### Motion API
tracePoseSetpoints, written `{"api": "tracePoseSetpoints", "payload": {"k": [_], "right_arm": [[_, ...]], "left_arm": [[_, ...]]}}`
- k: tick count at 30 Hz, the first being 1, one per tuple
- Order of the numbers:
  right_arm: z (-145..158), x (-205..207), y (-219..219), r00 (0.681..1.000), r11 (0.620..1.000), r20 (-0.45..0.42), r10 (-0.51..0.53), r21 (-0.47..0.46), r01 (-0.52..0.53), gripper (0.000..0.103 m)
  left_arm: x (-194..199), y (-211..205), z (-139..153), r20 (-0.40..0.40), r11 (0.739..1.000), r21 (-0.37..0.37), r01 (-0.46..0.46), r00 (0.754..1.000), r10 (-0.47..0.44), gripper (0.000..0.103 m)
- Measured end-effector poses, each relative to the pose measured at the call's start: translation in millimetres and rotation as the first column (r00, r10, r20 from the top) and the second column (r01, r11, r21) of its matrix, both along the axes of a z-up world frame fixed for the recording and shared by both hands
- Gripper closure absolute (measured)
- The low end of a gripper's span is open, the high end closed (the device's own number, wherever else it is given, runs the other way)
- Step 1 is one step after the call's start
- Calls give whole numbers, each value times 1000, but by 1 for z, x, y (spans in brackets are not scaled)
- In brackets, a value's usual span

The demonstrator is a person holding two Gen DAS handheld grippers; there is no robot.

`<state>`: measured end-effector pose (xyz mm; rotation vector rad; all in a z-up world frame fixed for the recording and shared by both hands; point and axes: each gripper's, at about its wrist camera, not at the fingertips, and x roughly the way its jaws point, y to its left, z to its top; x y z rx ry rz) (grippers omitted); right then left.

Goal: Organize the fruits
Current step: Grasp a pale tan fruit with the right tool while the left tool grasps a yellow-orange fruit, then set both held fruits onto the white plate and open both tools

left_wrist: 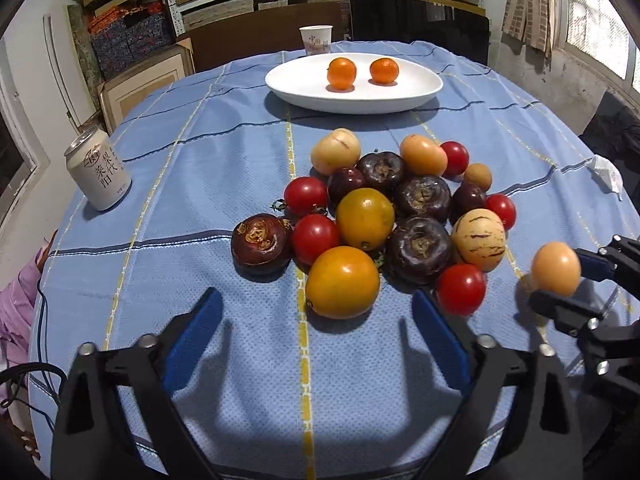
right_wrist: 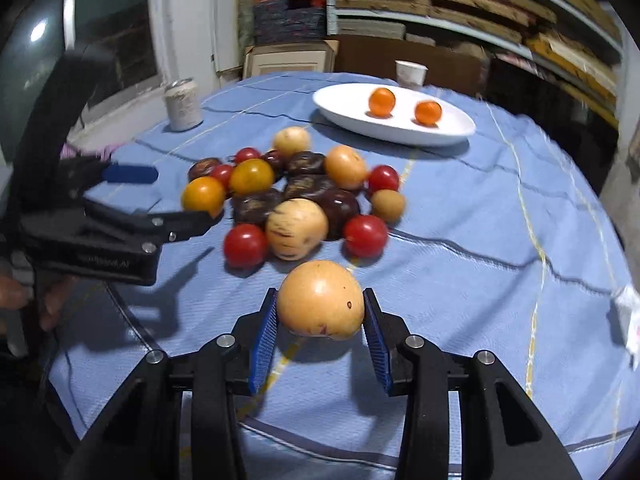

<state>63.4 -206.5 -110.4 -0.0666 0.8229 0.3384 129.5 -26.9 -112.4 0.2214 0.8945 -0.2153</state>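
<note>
Right gripper point(right_wrist: 320, 316): blue ribbed pads clamp a smooth round pale-orange fruit point(right_wrist: 321, 300), one pad on each flank. Fruit sits just above the light-blue checked tablecloth point(right_wrist: 480, 240), its shadow directly under it; whether it still touches the cloth I cannot tell, that view is a bit blurred. In the left wrist view the same fruit point(left_wrist: 556, 268) shows at the right edge between the right gripper's black jaws.

Left gripper point(left_wrist: 316, 320): jaws stand wide, nothing between the pads. It points at the near side of the fruit pile, with a large round orange-yellow tomato point(left_wrist: 343, 282) just ahead of the gap, not touched.

Pile in the middle of the cloth: red cherry tomatoes point(left_wrist: 315, 238), dark purple-brown water chestnuts point(left_wrist: 419, 249), a cream striped melon-like fruit point(left_wrist: 479, 245), more pale-orange fruits point(left_wrist: 423, 155), all touching or nearly so.

Beyond the pile: white oval plate point(left_wrist: 304, 88) with two small orange mandarins point(left_wrist: 341, 73), apart from each other. White paper cup point(left_wrist: 316, 40) behind the plate. Pale drink can point(left_wrist: 99, 174) stands upright at far left, well apart from the fruit.
</note>
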Motion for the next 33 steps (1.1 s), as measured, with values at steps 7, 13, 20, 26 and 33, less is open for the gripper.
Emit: {"api": "tracePoseSetpoints", "payload": {"k": [7, 13, 20, 26, 33], "right_arm": [[0, 0, -1, 1000, 999, 8, 26, 26, -26, 61], [1, -2, -4, 1000, 999, 11, 19, 47, -19, 61], [1, -2, -5, 1000, 998, 18, 16, 54, -17, 61], [2, -3, -6, 1000, 998, 23, 4, 58, -5, 61], [4, 5, -9, 1000, 998, -24, -18, 64, 20, 61]], "left_arm": [[7, -4, -7, -22, 1000, 5, 10, 1000, -10, 46], [3, -13, -6, -6, 999, 3, 40, 999, -40, 65], [-3, -6, 2, -2, 997, -64, 40, 999, -41, 65], [-13, -7, 15, 25, 994, -90, 57, 998, -55, 65], [-10, -8, 29, 46, 991, -111, 69, 997, -64, 65]]}}
